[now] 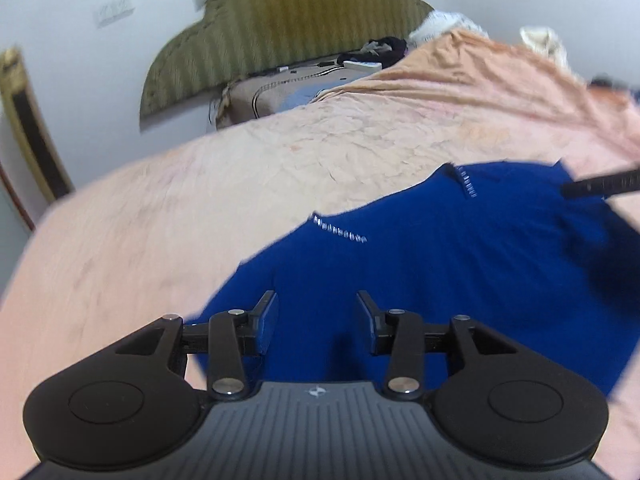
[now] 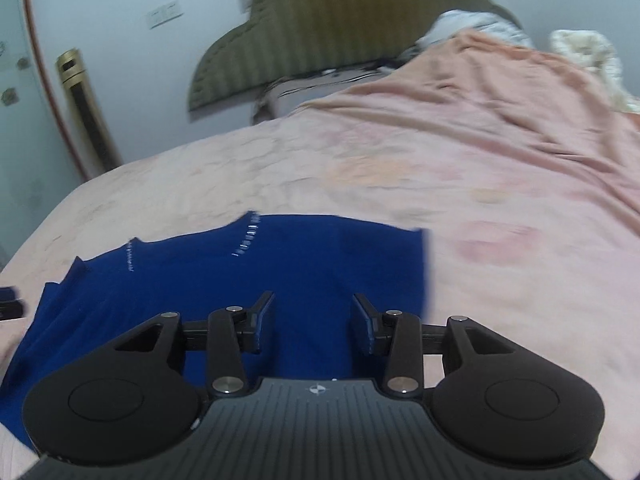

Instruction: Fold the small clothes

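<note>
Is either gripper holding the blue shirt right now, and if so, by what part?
Neither. The left gripper and the right gripper both have their jaws apart over the blue garment, with no cloth pinched between them.

Garment [image 1: 440,264] hidden beneath both grippers' bodies, cut off right of left fingers [image 1: 266,322]. Clutter [image 1: 360,58] far ahead too blurred to identify.

Both wrist cams sit low and close over the blue garment [image 1: 420,272], facing 12 o'clock toward the olive headboard [image 1: 288,24]. Shared: garment, pink bedspread [image 2: 460,168], headboard. Right view sits toward 3 o'clock of left.
</note>
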{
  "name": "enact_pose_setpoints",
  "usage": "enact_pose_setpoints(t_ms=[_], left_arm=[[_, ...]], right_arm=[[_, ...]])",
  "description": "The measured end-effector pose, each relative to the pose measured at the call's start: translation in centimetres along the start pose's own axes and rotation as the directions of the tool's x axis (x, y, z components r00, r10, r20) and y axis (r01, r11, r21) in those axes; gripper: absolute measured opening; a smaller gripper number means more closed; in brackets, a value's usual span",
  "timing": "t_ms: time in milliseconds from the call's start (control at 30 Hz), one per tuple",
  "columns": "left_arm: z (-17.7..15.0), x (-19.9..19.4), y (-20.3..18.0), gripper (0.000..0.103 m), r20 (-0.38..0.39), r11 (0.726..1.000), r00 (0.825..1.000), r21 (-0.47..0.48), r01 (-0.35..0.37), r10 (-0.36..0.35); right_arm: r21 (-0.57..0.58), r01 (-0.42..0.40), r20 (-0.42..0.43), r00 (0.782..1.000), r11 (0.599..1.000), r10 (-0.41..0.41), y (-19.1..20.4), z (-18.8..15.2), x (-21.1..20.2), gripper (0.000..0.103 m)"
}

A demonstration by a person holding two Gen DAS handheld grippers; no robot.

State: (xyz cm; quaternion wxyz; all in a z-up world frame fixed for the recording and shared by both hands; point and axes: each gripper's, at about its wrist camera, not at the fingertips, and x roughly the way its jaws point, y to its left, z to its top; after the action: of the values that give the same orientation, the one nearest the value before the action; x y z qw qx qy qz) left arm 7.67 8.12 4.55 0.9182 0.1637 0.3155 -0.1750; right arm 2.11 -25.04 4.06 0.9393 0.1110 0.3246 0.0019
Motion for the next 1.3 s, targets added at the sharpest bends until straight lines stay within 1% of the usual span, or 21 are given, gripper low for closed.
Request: enact_pose_setpoints(t_ms=[100,167,200,300,367,400,433,467,500,533,567,633,667,700,900,1000,1100,1200,1233,1267,1300], left_arm=[[0.6,2.7,-1.2,0.041,0.008,0.995,0.997,0.051,-0.081,0.081],[0.7,3.6,-0.8,0.041,-0.001,0.993,0.994,0.028,-0.113,0.113],[0.7,3.7,-0.1,0.041,-0.002,0.996,0.996,0.005,-0.092,0.092],[0.6,4.2,2.1,0.042,-0.01,0.995,0.997,-0.065,-0.076,0.076],[0.5,4.2,3.6,0.05,0.008,0.992,0.998,-0.113,-0.065,0.066],[0.5,4.1,4.2,0.063,0.019,0.991,0.999,-0.131,-0.042,0.045],[0.5,4.1,4.5,0.07,0.03,0.99,0.999,-0.137,-0.018,0.022],[0.5,4.1,4.5,0.07,0.039,0.991,0.999,-0.134,0.006,-0.001],[0.6,4.2,4.5,0.07,0.041,0.992,0.999,-0.122,0.025,-0.02],[0.7,4.4,4.3,0.069,0.034,0.994,0.999,-0.106,0.037,-0.034],[0.9,4.7,4.0,0.066,0.021,0.995,0.999,-0.089,0.052,-0.05],[1.1,5.7,3.4,0.013,-0.021,0.994,0.997,-0.08,0.072,-0.074],[1.2,6.3,3.4,0.007,-0.058,0.993,0.995,-0.091,0.076,-0.082],[1.1,6.4,3.4,0.006,-0.065,0.992,0.995,-0.101,0.071,-0.078],[1.6,5.1,4.5,0.005,0.031,0.983,0.999,-0.184,0.025,-0.02],[2.1,6.8,5.0,0.005,-0.008,0.977,1.0,-0.212,-0.015,0.014],[1.5,8.8,4.1,0.005,-0.056,0.983,0.995,-0.16,-0.096,0.088],[1.4,9.1,4.2,0.007,-0.085,0.982,0.993,-0.164,-0.094,0.081],[1.5,8.6,4.5,0.008,-0.084,0.98,0.993,-0.174,-0.094,0.08],[1.6,8.2,4.7,0.009,-0.088,0.978,0.993,-0.187,-0.09,0.074],[1.7,7.7,5.0,0.012,-0.094,0.976,0.993,-0.2,-0.089,0.071]], right_arm=[[-0.069,0.0,-0.019,1.0,0.998,-0.001,1.9,0.9,3.2,0.048],[-0.118,0.055,-0.026,0.998,0.991,-0.059,2.7,1.4,4.8,0.048],[-0.138,0.095,-0.01,0.995,0.986,-0.098,2.9,1.7,5.2,0.049],[-0.12,0.128,0.008,0.992,0.985,-0.128,1.9,2.5,6.3,0.078],[-0.093,0.112,-0.037,0.993,0.989,-0.115,0.6,3.0,7.3,0.079],[-0.082,0.104,-0.056,0.993,0.991,-0.109,0.2,3.1,7.7,0.079],[-0.079,0.079,-0.067,0.994,0.994,-0.085,-0.1,3.2,7.9,0.079],[-0.081,0.05,-0.074,0.996,0.995,-0.056,-0.2,3.2,8.1,0.078],[-0.08,0.03,-0.076,0.996,0.996,-0.036,-0.3,3.0,8.2,0.07],[-0.077,0.012,-0.077,0.997,0.997,-0.018,-0.2,2.9,8.2,0.051],[-0.071,-0.007,-0.08,0.997,0.997,0.001,-0.1,2.9,8.2,0.042],[-0.061,-0.012,-0.071,0.997,0.998,0.007,-0.1,3.0,8.3,0.022],[-0.057,-0.013,-0.064,0.998,0.998,0.009,-0.1,3.0,8.2,0.014],[-0.051,-0.021,-0.057,0.998,0.998,0.019,-0.2,3.0,8.1,0.011],[-0.034,0.001,0.044,0.999,0.999,0.0,-0.4,3.6,6.7,0.008],[-0.03,0.039,0.073,0.997,0.999,-0.037,-0.3,4.4,7.0,0.007],[-0.031,0.075,0.052,0.996,0.997,-0.074,-0.2,4.6,8.5,0.007],[-0.058,0.135,0.032,0.991,0.989,-0.133,0.0,4.1,10.0,0.008],[-0.056,0.151,0.022,0.988,0.987,-0.15,0.0,4.1,10.3,0.017],[-0.053,0.167,0.016,0.986,0.985,-0.166,-0.1,4.2,10.3,0.021],[-0.048,0.175,0.023,0.985,0.983,-0.174,0.0,4.2,9.9,0.035]])
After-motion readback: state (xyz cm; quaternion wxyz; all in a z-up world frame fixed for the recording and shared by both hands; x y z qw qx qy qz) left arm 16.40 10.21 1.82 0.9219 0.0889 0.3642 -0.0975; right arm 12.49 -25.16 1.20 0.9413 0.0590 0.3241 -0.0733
